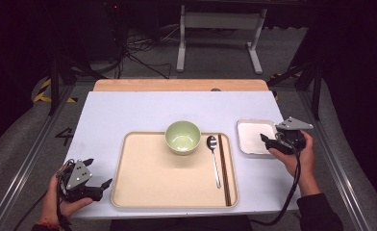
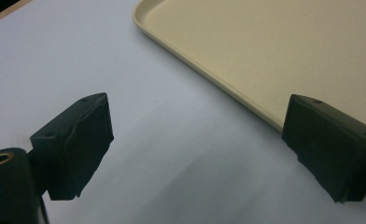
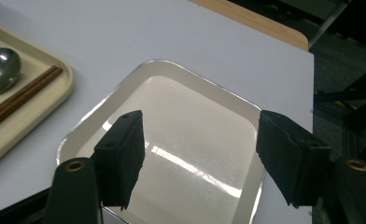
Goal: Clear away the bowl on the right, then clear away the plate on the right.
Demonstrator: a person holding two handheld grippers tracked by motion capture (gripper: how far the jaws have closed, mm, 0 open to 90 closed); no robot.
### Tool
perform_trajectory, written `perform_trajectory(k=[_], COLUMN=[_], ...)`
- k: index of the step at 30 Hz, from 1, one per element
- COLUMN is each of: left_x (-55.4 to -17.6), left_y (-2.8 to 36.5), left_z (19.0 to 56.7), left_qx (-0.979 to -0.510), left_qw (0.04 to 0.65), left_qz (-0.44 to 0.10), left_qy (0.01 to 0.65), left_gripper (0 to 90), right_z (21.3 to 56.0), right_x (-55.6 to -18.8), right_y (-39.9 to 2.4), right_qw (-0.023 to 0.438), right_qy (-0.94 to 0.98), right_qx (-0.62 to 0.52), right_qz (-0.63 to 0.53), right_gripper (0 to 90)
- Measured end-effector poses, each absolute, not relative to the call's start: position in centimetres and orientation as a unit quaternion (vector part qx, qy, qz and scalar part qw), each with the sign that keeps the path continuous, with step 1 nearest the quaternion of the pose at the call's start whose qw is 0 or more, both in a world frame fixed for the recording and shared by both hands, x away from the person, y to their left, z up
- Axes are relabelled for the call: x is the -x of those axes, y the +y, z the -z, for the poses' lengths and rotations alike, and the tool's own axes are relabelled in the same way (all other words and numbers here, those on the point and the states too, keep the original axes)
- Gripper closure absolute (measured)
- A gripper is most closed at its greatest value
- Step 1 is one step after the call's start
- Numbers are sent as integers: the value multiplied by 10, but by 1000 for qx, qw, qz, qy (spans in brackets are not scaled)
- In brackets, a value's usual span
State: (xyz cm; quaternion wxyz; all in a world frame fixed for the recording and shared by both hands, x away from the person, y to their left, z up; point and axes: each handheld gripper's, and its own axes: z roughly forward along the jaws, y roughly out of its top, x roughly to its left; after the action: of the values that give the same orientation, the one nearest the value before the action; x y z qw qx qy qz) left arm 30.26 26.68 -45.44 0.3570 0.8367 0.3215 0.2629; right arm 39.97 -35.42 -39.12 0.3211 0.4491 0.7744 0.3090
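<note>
Your right tool [image 3: 200, 158] hangs over the white dish [image 3: 181, 116] on the tabletop [image 1: 129, 110], jaws wide with nothing gripped. Your left tool [image 2: 197, 149] stands wide and empty beside the tray [image 2: 274, 51].

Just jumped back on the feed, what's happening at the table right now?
A person holds a gripper in each hand. The right gripper hovers with open jaws over the near edge of the white square dish, which sits on the table beside the beige tray; nothing is gripped. The left gripper waits, open, off the tray's left edge. On the tray are a green bowl, a spoon and chopsticks.
</note>
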Motion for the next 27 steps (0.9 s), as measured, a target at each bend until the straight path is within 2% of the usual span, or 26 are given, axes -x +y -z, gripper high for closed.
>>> perform_trajectory(k=[13, 27], left_x=[-304, -306], left_y=[264, 259], left_z=[454, 454], left_qx=[-840, -845], left_qw=[353, 348], left_qz=[-264, -264], left_qy=[317, 309], left_gripper=[95, 95], right_z=[416, 440], right_x=[-416, -427], right_y=[-404, -423], right_qw=[243, 184], right_qy=[736, 722], right_qx=[-533, -571], right_qz=[-338, -345], right_gripper=[343, 389])
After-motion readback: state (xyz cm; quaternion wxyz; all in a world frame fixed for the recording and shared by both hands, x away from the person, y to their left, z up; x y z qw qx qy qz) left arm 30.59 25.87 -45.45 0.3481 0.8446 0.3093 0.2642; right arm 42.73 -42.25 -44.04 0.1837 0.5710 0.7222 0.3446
